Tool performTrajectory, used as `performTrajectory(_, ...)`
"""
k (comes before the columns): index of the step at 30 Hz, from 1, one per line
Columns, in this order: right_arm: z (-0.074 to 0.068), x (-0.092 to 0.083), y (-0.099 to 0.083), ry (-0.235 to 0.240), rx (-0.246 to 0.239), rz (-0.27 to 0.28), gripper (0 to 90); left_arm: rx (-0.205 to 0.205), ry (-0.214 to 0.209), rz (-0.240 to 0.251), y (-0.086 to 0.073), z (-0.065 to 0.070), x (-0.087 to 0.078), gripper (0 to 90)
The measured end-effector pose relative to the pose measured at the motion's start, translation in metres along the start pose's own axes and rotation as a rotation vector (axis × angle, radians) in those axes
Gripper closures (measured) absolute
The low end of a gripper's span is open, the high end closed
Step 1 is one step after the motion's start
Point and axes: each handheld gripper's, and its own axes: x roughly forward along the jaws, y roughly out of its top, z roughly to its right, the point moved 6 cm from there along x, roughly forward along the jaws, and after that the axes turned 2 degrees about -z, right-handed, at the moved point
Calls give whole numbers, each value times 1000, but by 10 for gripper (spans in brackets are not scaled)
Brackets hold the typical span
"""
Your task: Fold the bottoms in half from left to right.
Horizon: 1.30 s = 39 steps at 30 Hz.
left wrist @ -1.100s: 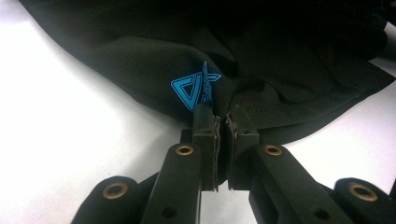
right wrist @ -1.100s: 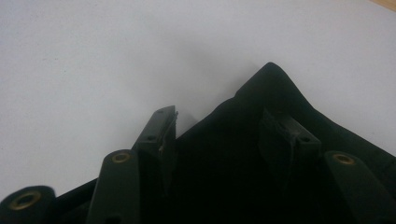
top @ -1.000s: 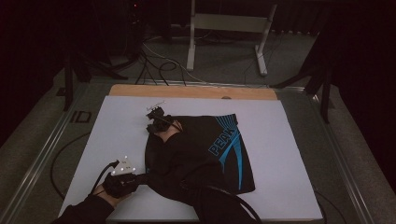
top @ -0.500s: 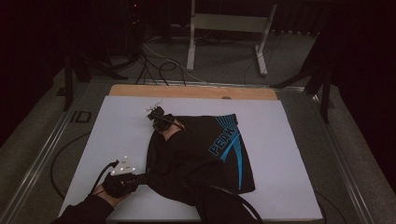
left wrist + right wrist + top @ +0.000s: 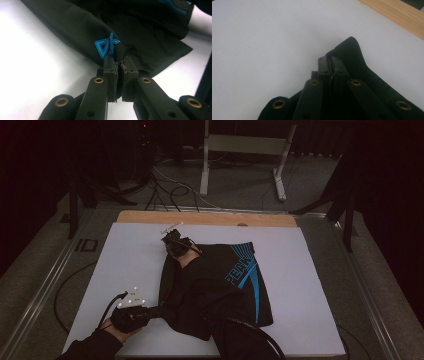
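A black garment (image 5: 225,280) with blue stripes and blue "PEAK" lettering lies spread on the white table top (image 5: 310,285). My left gripper (image 5: 159,311) is at the near left of the table, shut on the garment's near left corner. In the left gripper view the jaws (image 5: 119,65) pinch a fold of the black cloth (image 5: 75,25) just below a blue triangle logo (image 5: 106,46). My right gripper (image 5: 169,240) is at the garment's far left corner. Its jaws (image 5: 331,62) are pressed together on the black hem (image 5: 354,55), which peaks up slightly off the table.
A wooden strip (image 5: 205,218) runs along the table's far edge, also in the right gripper view (image 5: 397,15). Beyond it are a metal stand (image 5: 245,150) and cables on the floor (image 5: 165,190). White surface lies to the left and right of the garment.
My right gripper has shifted slightly at the garment's far left corner, pulling the cloth with it. The left gripper has stayed in place.
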Motion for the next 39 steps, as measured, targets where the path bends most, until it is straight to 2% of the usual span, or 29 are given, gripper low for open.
performTrajectory(5,2,-8,0,-2,-17,6,881,6,-11,7,3,3,-1,849)
performTrajectory(10,5,-15,0,9,-10,18,881,10,-18,15,7,6,-2,849)
performTrajectory(12,6,-17,1,5,-22,22,881,11,-23,17,8,8,-2,849)
performTrajectory(21,11,-27,2,-2,-21,36,882,14,-24,28,13,9,-5,850)
performTrajectory(33,19,-43,5,6,-22,56,882,44,-55,43,30,21,-5,850)
performTrajectory(39,26,-55,5,5,-30,70,881,59,-86,65,43,29,-4,850)
